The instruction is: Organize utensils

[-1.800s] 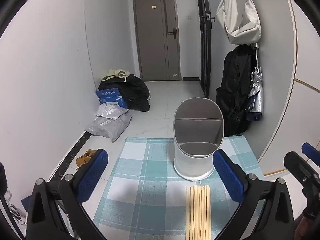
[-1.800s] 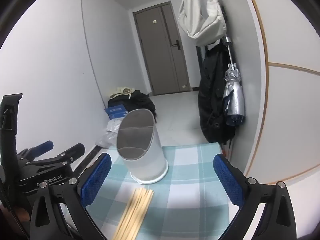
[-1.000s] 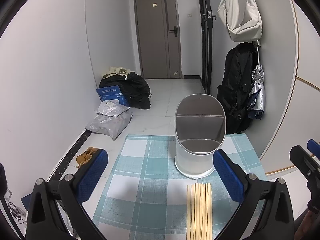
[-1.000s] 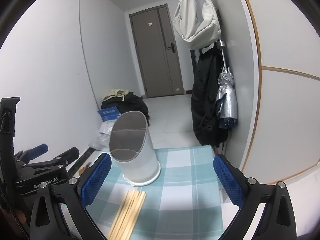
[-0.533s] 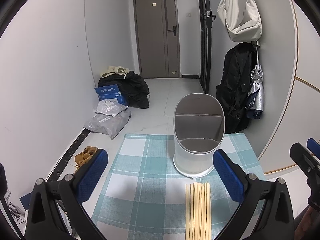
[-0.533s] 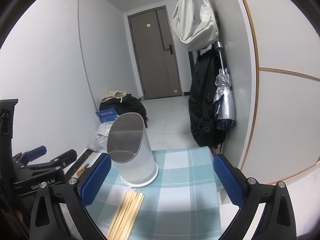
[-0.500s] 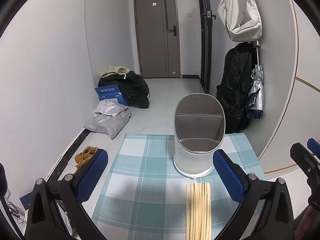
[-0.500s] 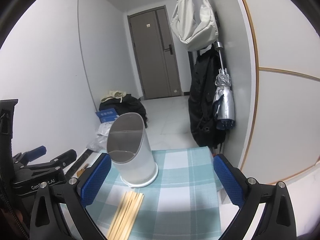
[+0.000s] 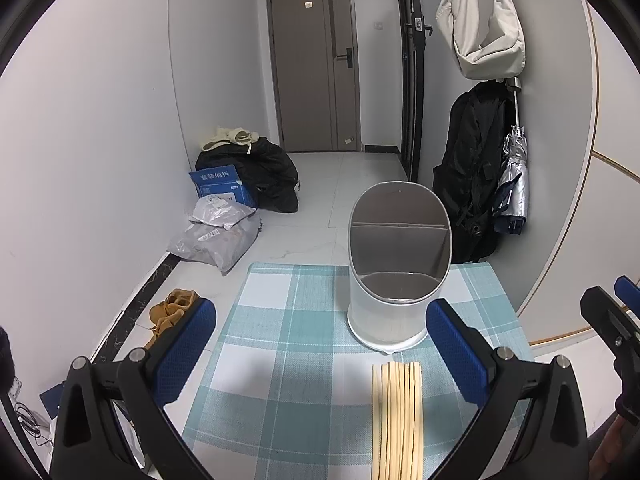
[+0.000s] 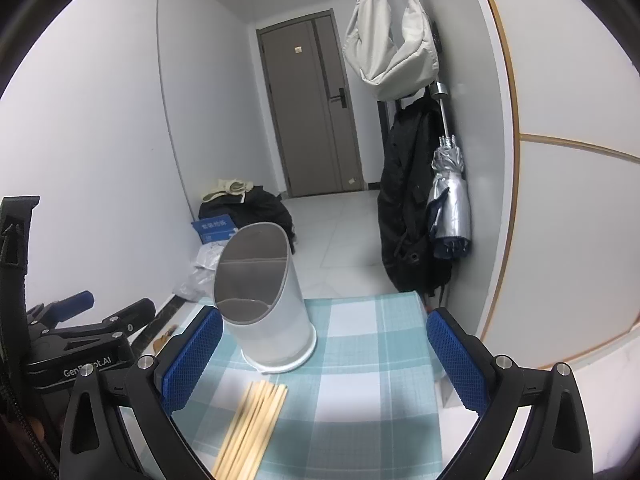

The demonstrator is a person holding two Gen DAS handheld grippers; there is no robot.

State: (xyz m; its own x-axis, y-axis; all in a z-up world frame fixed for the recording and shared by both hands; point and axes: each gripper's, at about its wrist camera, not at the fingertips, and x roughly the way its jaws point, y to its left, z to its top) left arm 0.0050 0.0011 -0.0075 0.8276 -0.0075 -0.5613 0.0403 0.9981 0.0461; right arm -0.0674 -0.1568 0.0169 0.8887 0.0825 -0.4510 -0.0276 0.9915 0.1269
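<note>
Left wrist view: the left gripper [image 9: 320, 356] is spread wide and holds nothing. The right gripper [image 10: 324, 356] is spread wide too. Chopsticks [image 9: 397, 412] lie on the checked cloth [image 9: 288, 320], just beside the white holder [image 9: 396, 280].

The left gripper [image 9: 320, 348] has two black plastic arms, ribbed and triangular in section, each ending in a blue pad [image 9: 182, 354] with a fine dimpled texture. A round silver screw [image 9: 137, 354] sits on each arm just behind the pad, and another further back. The right gripper [image 10: 325, 354] is built the same: black arms, blue dimpled pads [image 10: 456, 364], silver screws [image 10: 501, 361]. In the right wrist view the left gripper's black body carries white lettering, partly readable as "Gen...ot.AI", and a blue tip.
</note>
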